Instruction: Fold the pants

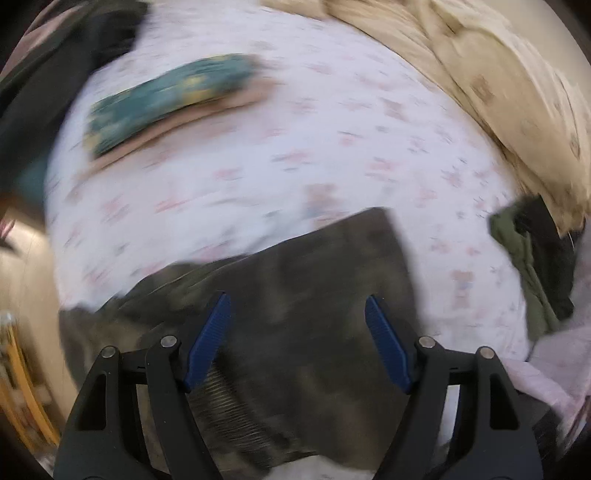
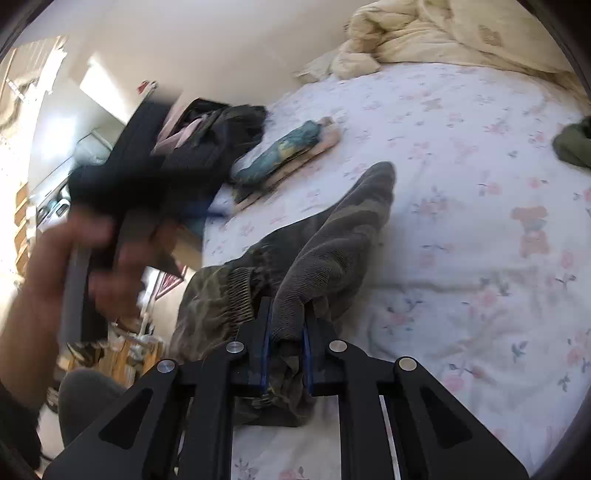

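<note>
The pants (image 2: 325,236) — dark, mottled olive-grey with a ribbed elastic waistband — lie on the bed (image 2: 461,155) near its front edge, one end draped out toward the middle of the floral sheet. The right gripper (image 2: 286,332) is clamped on a bunched fold of that fabric, its blue pads pressed against the cloth from both sides. The left gripper (image 1: 297,302) hangs above the flat part of the pants (image 1: 332,280) with its jaws spread wide and nothing between them; in the right wrist view it is a dark blur held in the person's left hand (image 2: 92,258).

Toward the bed's far left edge sits a folded stack (image 2: 291,155) — teal cloth on top of peach. Beside it, at the left edge, a heap of dark clothes (image 2: 214,136). A cream comforter (image 2: 443,33) is bunched along the far edge, and an olive garment (image 2: 574,142) lies at the right edge. No containers are visible.
</note>
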The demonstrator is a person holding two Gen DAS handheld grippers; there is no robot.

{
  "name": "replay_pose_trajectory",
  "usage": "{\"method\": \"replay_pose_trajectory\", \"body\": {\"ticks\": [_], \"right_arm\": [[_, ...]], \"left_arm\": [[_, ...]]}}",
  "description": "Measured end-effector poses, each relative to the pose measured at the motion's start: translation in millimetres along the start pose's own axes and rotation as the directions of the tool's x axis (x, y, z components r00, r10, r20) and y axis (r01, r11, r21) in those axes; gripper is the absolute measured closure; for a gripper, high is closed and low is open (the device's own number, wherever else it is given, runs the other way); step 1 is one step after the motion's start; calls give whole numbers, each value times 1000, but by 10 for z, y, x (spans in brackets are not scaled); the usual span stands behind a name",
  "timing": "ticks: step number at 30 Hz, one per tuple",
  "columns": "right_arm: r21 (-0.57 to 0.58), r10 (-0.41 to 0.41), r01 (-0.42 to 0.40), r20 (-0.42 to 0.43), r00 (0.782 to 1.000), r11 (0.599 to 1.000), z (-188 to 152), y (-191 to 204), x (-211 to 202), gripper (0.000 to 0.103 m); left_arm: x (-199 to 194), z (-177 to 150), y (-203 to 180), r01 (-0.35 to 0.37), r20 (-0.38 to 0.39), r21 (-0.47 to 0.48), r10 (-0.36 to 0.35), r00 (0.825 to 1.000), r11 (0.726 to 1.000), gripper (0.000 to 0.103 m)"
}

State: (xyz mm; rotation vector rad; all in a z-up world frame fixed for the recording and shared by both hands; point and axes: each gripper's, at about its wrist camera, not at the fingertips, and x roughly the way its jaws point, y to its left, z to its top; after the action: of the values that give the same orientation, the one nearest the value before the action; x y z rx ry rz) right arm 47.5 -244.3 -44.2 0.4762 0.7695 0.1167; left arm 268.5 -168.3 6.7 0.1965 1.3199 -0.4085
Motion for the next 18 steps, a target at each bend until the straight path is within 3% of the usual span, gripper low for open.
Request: {"method": "replay_pose_trajectory", "body": {"ticks": [3, 5, 8, 13, 14, 15, 17, 18], "right_arm": [[-5, 19, -19, -15, 1000, 1000, 14, 17, 55, 89], [7, 33, -33, -23, 999, 999, 24, 1, 85, 89], [22, 40, -39, -40, 998, 999, 12, -49, 132, 90], [24, 42, -41, -71, 997, 999, -26, -39, 203, 90], [21, 44, -43, -75, 996, 999, -28, -34, 200, 90], [16, 43, -42, -80, 996, 999, -33, -27, 202, 90], [10, 44, -43, -88, 995, 999, -47, -11, 193, 90], [9, 45, -44, -88, 995, 999, -56, -6, 187, 90]], "left_arm": [[333, 252, -454, -35, -95, 88, 43, 995, 996, 31], [579, 353, -680, -90, -140, 155, 112, 984, 984, 31], [1030, 486, -1015, -205, -186, 293, 267, 946, 934, 31], [1408, 509, -1208, -241, -239, 402, 355, 904, 883, 32], [1454, 492, -1220, -232, -248, 433, 363, 898, 871, 40], [1468, 489, -1208, -240, -249, 450, 379, 891, 860, 55], [1437, 517, -1122, -231, -258, 437, 368, 894, 869, 82], [1394, 526, -1087, -223, -255, 438, 359, 898, 871, 89]]}}
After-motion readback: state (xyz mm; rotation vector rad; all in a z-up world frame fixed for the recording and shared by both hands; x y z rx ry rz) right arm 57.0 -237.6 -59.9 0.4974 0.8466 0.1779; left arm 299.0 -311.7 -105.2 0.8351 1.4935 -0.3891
